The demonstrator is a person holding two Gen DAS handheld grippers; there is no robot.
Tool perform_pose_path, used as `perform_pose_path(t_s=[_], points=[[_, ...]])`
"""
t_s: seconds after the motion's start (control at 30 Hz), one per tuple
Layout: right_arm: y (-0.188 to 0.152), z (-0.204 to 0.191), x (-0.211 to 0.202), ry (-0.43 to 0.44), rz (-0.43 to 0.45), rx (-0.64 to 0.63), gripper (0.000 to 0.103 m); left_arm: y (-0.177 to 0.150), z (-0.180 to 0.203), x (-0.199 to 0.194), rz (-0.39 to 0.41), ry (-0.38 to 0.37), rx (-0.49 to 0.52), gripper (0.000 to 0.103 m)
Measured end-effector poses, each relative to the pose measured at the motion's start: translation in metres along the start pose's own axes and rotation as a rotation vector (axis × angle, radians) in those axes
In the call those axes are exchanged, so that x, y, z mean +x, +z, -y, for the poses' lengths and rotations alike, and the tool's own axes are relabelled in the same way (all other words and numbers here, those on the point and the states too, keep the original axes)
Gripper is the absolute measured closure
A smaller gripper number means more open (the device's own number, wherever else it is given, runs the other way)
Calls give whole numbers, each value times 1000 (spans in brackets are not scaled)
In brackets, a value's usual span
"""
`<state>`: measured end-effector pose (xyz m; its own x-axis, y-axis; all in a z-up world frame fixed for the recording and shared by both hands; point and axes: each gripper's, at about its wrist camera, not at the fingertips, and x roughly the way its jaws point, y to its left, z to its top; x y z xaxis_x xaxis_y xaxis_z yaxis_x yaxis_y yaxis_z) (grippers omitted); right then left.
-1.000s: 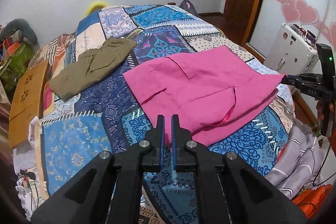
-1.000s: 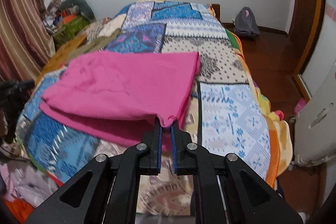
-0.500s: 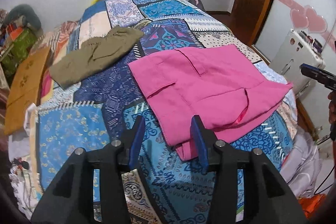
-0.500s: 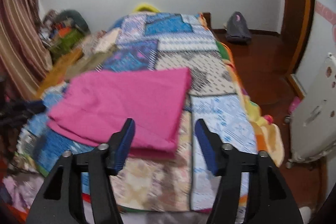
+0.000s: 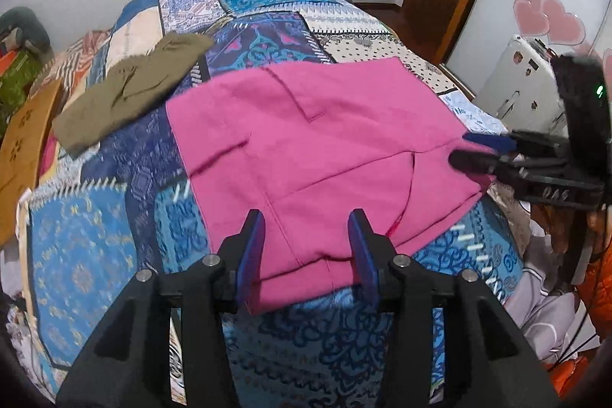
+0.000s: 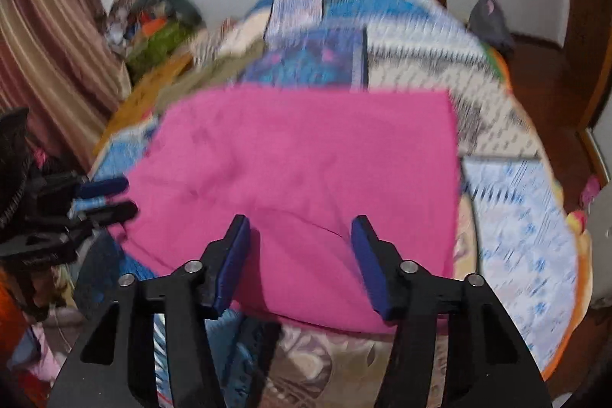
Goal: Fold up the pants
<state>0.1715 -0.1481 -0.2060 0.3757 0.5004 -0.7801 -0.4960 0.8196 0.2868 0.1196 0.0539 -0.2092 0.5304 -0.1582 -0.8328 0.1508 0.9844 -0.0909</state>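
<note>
Pink pants [image 5: 306, 148] lie folded on the patchwork bedspread [image 5: 84, 255], a back pocket facing up. My left gripper [image 5: 308, 247] is open and empty, its jaws either side of the near folded edge. The right gripper [image 5: 474, 150] also shows there, open, at the pants' right corner. In the blurred right wrist view the pink pants [image 6: 306, 171] fill the middle. My right gripper [image 6: 300, 255] is open and empty over their near edge. The left gripper [image 6: 105, 197] is at the left, open.
Olive pants [image 5: 130, 86] lie on the bed's far left. A wooden board [image 5: 23, 148] leans at the left edge. A white appliance [image 5: 524, 83] stands at the right, with loose clothes [image 5: 543, 308] below it. A dark backpack [image 6: 491, 21] sits on the floor.
Both grippers were shut on the pants' corners one second ago. They have let go and opened wide. The pants now lie flat, and both grippers have come back close to the near edges.
</note>
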Motion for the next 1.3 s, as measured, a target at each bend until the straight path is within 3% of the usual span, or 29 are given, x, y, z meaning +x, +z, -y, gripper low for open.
perform_pose_path(t_s=[0.23,0.37,0.5,0.7,0.9,1.13,1.3], points=[[-16,25,-13,15,-17,62,53,-19,-3,-6,13,6,-12,51],[-16,38,-26,-63,-22,64,52,-16,-9,-15,8,24,-11,51],[-3,52,-45,-178,50,47,51,-1,-24,-28,44,54,-31,51],[27,74,-52,-189,126,78,51,37,-51,-32,104,120,-63,51],[62,81,-23,-217,135,30,51,72,-77,-3,99,187,-81,51],[103,84,20,-141,109,-26,51,99,-97,40,58,164,-129,51],[126,65,61,-25,58,-93,51,110,-90,73,38,242,-85,51]])
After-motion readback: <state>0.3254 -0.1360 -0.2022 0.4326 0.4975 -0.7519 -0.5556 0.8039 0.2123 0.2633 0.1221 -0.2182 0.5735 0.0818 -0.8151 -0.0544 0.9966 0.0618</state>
